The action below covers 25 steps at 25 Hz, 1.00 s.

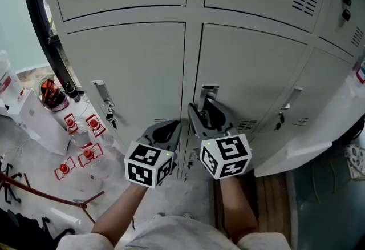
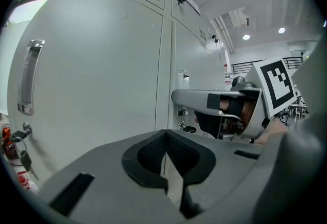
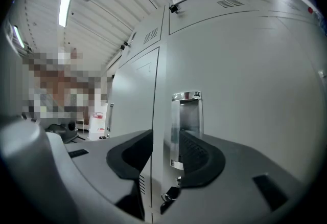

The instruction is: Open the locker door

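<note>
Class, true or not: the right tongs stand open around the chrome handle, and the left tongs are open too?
No: the left tongs are shut, per the left gripper view; the right tongs stand open around the chrome handle.

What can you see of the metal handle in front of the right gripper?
The handle is a narrow, shiny metal bar, mounted upright near the left edge of a closed grey locker door. A key hangs just below it. The right gripper holds its open jaws on either side of it; contact is unclear.
</note>
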### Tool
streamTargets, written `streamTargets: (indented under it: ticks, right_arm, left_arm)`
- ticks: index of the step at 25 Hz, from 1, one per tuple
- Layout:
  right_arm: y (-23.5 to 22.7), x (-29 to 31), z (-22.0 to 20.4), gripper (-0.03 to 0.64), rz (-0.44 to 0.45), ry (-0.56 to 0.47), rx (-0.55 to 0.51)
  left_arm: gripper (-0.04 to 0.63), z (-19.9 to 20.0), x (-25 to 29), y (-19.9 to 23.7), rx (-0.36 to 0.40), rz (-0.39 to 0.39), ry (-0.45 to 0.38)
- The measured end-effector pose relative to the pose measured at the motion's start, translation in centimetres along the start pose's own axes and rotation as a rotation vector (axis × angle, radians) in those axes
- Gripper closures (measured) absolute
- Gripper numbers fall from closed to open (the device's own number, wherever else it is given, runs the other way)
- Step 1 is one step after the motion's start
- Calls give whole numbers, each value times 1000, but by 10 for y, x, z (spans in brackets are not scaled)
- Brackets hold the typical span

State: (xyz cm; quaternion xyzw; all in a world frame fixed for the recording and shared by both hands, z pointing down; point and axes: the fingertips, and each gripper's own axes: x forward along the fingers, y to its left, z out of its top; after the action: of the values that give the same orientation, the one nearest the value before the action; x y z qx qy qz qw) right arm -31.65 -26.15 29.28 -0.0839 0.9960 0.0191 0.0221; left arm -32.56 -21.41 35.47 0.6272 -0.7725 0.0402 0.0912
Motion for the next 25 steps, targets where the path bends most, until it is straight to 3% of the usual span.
streamTargets:
  ticks: [13,25]
  right_arm:
    - [5,-4,1,474,-53,9,22]
    - [16,-35,3,474,-100,14,25]
  left_arm:
    - [589,-7,-16,9,-6,-46,4]
    - [589,-13,-25,-11,13,-149,16]
